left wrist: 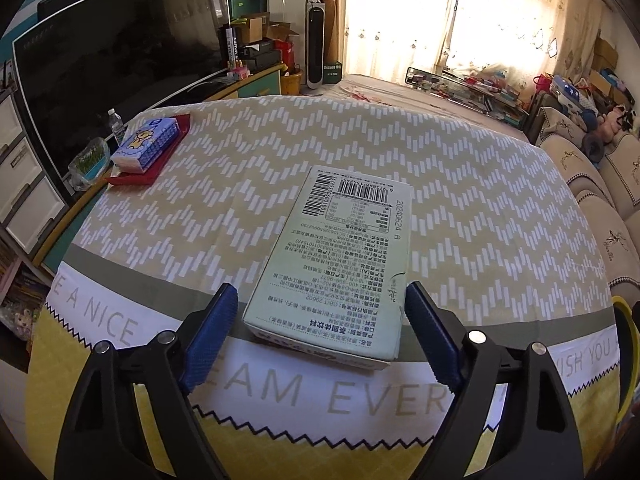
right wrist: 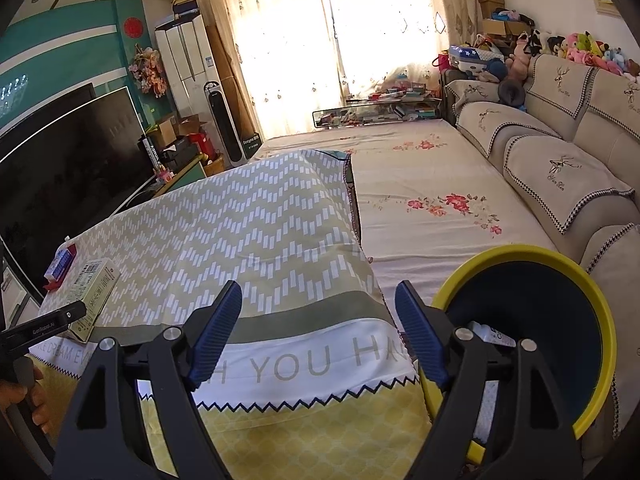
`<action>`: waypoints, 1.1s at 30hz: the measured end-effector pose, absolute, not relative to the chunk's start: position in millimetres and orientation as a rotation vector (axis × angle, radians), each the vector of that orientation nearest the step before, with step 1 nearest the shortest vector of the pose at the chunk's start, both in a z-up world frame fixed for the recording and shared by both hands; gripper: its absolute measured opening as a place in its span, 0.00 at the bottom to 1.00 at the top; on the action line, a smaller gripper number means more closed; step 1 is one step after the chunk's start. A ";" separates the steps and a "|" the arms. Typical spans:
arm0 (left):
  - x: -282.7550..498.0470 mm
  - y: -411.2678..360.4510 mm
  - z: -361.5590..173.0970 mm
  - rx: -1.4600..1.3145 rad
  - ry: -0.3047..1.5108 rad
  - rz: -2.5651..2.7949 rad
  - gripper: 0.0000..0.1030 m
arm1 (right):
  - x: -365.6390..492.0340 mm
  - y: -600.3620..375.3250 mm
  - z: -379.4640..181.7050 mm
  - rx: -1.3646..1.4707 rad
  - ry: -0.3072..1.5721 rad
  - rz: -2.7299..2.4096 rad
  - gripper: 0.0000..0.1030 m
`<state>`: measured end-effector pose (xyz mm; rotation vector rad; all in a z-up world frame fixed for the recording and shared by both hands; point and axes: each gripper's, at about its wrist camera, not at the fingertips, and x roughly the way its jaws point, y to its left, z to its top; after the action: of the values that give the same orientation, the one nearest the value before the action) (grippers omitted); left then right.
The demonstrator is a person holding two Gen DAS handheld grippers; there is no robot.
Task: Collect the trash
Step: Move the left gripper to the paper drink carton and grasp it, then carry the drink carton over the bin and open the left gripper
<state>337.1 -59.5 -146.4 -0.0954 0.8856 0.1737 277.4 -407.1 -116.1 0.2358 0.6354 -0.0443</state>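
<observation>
In the middle of the left view lies a matt, printed cardboard box on a woven cloth with a flat finish. The fingers are matt black plastic with ribbed blue pads and shiny metal pins. At lower right of the right view the bin looks like smooth plastic.

Surface: table under a zigzag-patterned tablecloth with printed lettering along its near border.
Between the left fingers: 1 pale green carton, lying flat, barcode end away.
Far beyond the left finger: 1 red tray bearing a blue tissue pack.
Table's left edge: 1 clear bag.
</observation>
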 end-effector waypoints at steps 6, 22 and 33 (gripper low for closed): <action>348.2 -61.3 -151.1 -0.059 0.892 0.143 0.76 | 277.9 -407.1 -116.7 0.245 0.640 -0.042 0.73; 313.7 -148.3 -97.5 0.065 0.764 -0.126 0.71 | 223.3 -466.3 -83.9 0.335 0.518 -0.120 0.73; 278.8 -299.7 -58.8 0.123 0.710 -0.503 0.71 | 120.9 -565.5 -58.3 0.385 0.406 -0.340 0.73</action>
<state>278.8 -299.7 -58.8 0.1231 0.7101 -0.5035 120.9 -565.5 -58.3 0.3846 0.4057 -0.3404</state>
